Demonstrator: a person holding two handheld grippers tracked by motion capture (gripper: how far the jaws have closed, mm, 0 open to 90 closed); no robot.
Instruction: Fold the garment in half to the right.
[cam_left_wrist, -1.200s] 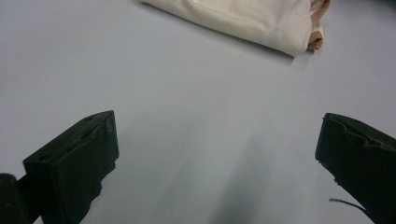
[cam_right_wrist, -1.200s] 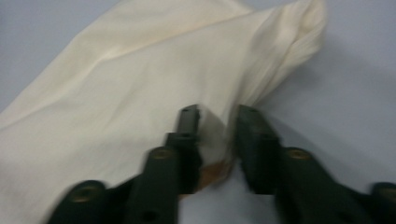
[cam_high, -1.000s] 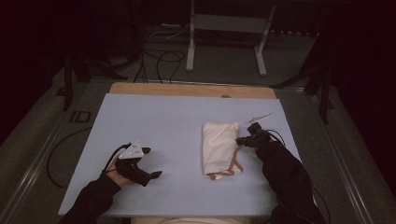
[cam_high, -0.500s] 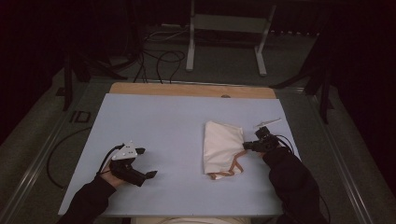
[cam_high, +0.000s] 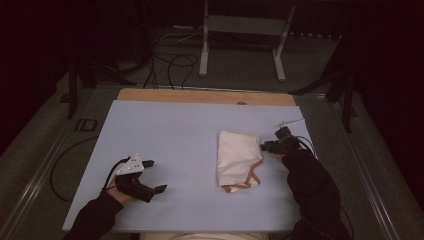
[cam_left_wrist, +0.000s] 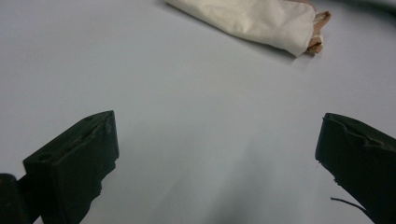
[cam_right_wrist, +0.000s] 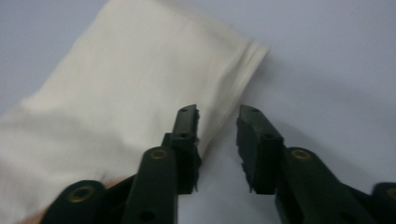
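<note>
A folded cream cloth (cam_high: 239, 160) with a brown strap is lying flat on the right half of the blue table (cam_high: 180, 130). In the high view, the right gripper (cam_high: 263, 146) is being held just beside the cloth's right edge, and a dark sleeve (cam_high: 315, 190) is seen behind it. In the right gripper view, its jaws are parted a little, having just been opening. The cloth's (cam_right_wrist: 116, 93) folded edge is sitting close under the gap, but nothing is being pinched, so the cloth is let go. One jaw is over the cloth and the other is over bare table.

The left gripper (cam_high: 156, 176) is being held low near the table's front left corner, well apart from the cloth. In the left gripper view, its jaws are being held wide open with only bare table (cam_left_wrist: 196, 116) between them. The cloth (cam_left_wrist: 252, 21) is seen far off at the top of that view.
</note>
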